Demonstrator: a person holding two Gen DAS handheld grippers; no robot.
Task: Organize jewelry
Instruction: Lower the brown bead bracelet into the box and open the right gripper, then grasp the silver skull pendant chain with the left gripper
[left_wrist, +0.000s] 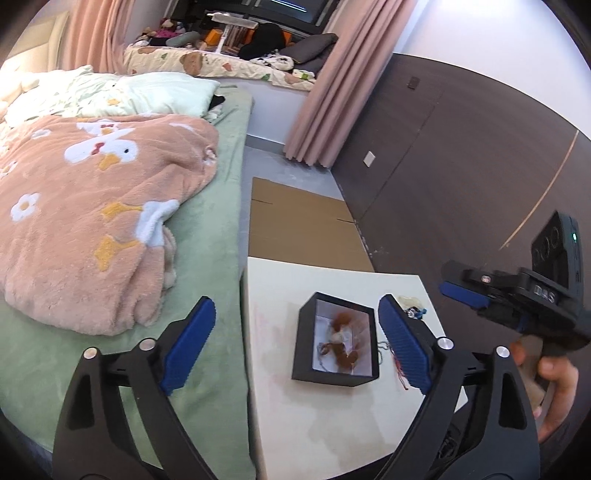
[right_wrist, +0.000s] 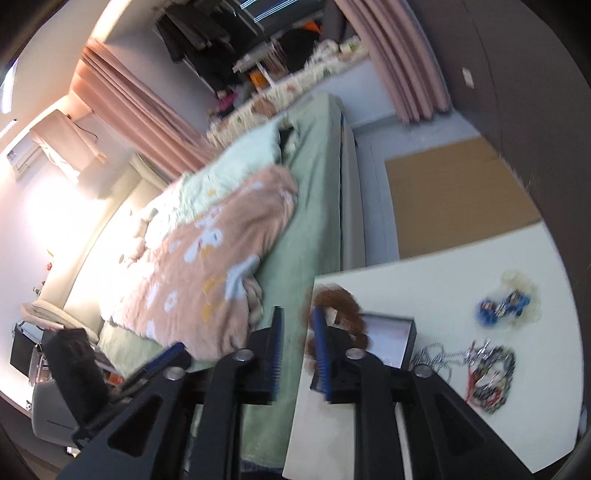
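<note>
A black jewelry box (left_wrist: 337, 344) with a white inside stands open on the white table (left_wrist: 280, 387). A blurred brown bead bracelet (left_wrist: 343, 325) is in the air just over the box, above a brown piece and a silver chain inside. My left gripper (left_wrist: 297, 343) is open, its pads either side of the box, well above it. My right gripper (right_wrist: 298, 349) is open with a narrow gap; the brown bracelet (right_wrist: 338, 306) hangs blurred by its right pad, over the box (right_wrist: 388, 341). A blue bead bracelet (right_wrist: 504, 304), a chain (right_wrist: 439, 358) and a dark beaded bracelet (right_wrist: 491, 376) lie on the table.
A bed with a green sheet (left_wrist: 207, 280) and a peach blanket (left_wrist: 92, 221) lies left of the table. Flat cardboard (left_wrist: 303, 225) is on the floor behind the table. A dark wall panel (left_wrist: 461, 166) runs along the right.
</note>
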